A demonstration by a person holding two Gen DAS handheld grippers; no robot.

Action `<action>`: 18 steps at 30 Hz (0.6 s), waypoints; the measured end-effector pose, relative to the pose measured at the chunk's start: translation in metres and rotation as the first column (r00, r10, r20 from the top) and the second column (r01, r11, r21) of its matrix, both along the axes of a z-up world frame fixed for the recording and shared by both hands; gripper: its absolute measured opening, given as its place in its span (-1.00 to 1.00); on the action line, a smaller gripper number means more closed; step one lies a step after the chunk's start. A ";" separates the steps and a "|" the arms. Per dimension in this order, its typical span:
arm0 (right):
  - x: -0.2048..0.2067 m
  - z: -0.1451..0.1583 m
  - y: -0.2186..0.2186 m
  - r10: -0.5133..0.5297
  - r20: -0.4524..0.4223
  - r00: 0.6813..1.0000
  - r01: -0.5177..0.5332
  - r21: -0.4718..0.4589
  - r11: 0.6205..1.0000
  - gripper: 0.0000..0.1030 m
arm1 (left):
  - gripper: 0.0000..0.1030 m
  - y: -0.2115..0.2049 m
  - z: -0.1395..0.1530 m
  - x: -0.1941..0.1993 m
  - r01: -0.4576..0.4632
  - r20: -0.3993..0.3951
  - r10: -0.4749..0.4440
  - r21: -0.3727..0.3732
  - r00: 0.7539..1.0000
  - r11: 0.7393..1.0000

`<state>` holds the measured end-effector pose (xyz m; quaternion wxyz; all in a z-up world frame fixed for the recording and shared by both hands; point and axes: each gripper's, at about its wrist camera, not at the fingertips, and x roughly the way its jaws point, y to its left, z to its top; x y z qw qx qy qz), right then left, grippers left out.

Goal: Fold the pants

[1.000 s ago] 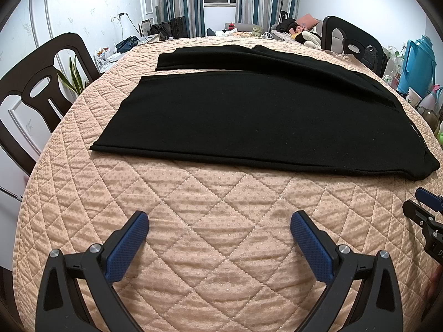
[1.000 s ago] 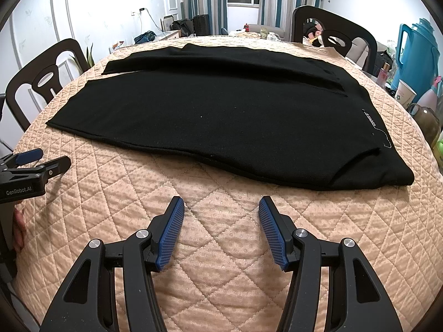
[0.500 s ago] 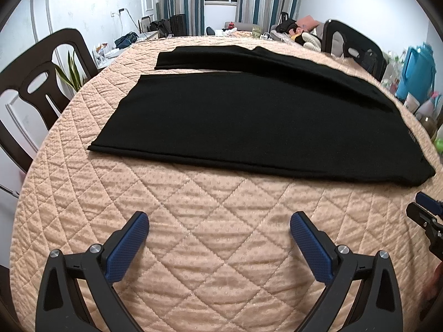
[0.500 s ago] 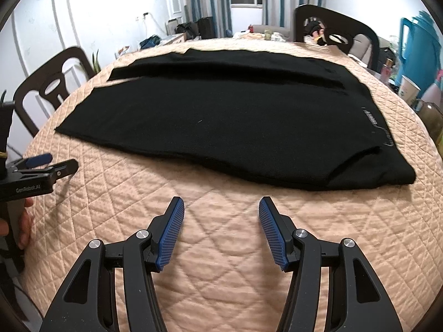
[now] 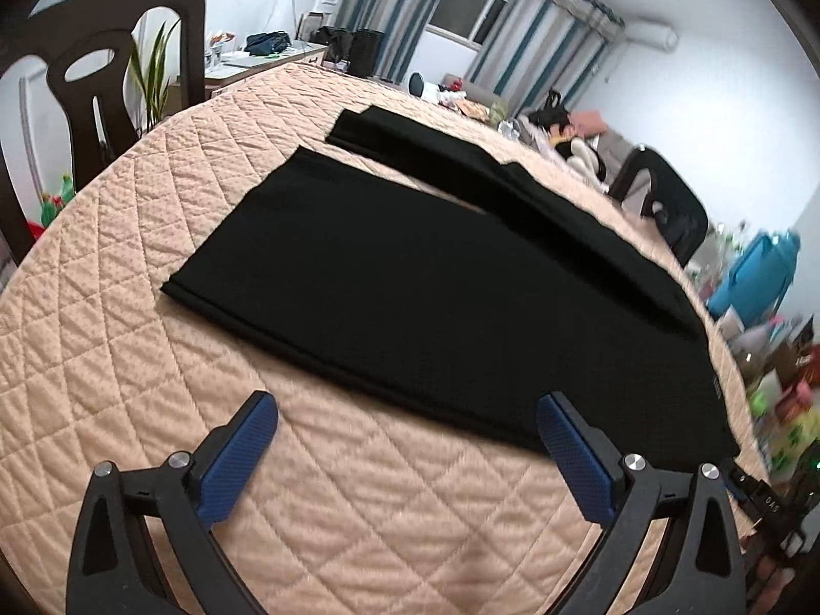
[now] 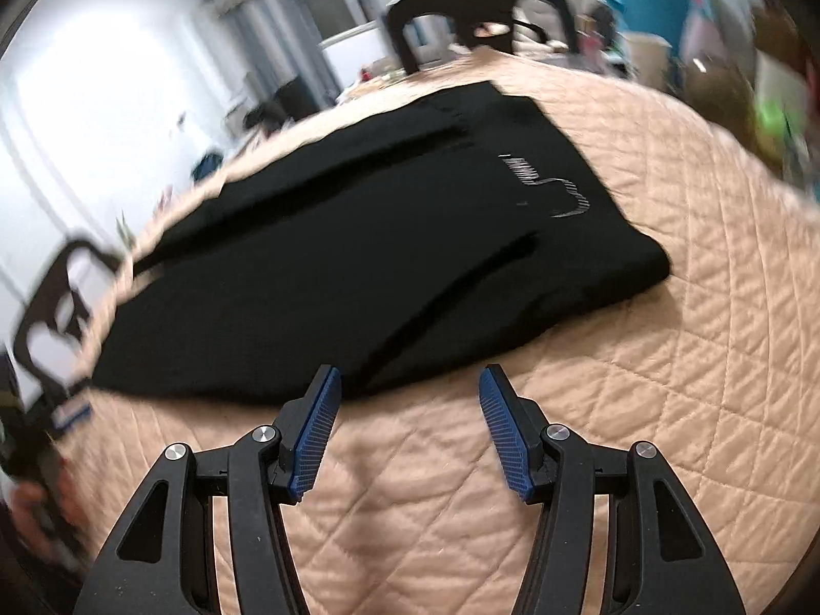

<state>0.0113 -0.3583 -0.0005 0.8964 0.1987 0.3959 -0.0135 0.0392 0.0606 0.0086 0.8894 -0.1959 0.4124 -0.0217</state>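
The round table (image 5: 128, 236) has a peach quilted cover. Black pants (image 5: 435, 277) lie flat on it, legs apart. The left gripper (image 5: 407, 433) and right gripper (image 6: 407, 412) hang near the pants' edge, jaws open and holding nothing.

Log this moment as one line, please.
phase: approach | left hand-held gripper: open, empty | right hand-held gripper: open, empty | pants: flat, unfolded on quilted table

My left tongs (image 5: 407, 425) hang wide open, blue pads (image 5: 241, 456) far apart and gripping nothing. My right tongs (image 6: 407, 405) gape less widely, also empty, both sets tilted. The right wrist view is blurred.
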 end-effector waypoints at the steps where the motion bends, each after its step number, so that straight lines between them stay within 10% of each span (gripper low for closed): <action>1: 0.001 0.000 -0.009 -0.031 0.013 0.999 0.030 0.036 0.999 0.11 | 0.97 0.002 0.000 0.003 -0.007 0.004 0.007 -0.012 1.000 1.000; 8: 0.011 -0.006 -0.053 -0.158 0.059 0.986 0.138 0.258 0.956 0.11 | 0.73 0.005 0.000 0.021 -0.055 0.028 0.055 0.004 0.998 0.998; 14: 0.015 -0.001 -0.065 -0.247 0.106 0.963 0.213 0.260 0.942 0.08 | -0.17 0.018 -0.004 0.029 -0.100 0.028 0.100 -0.015 0.995 0.995; 18: 0.024 -0.006 -0.076 -0.275 0.060 0.960 0.254 0.234 0.938 -0.55 | -0.77 0.029 -0.006 0.032 -0.129 0.010 0.129 -0.029 0.992 0.991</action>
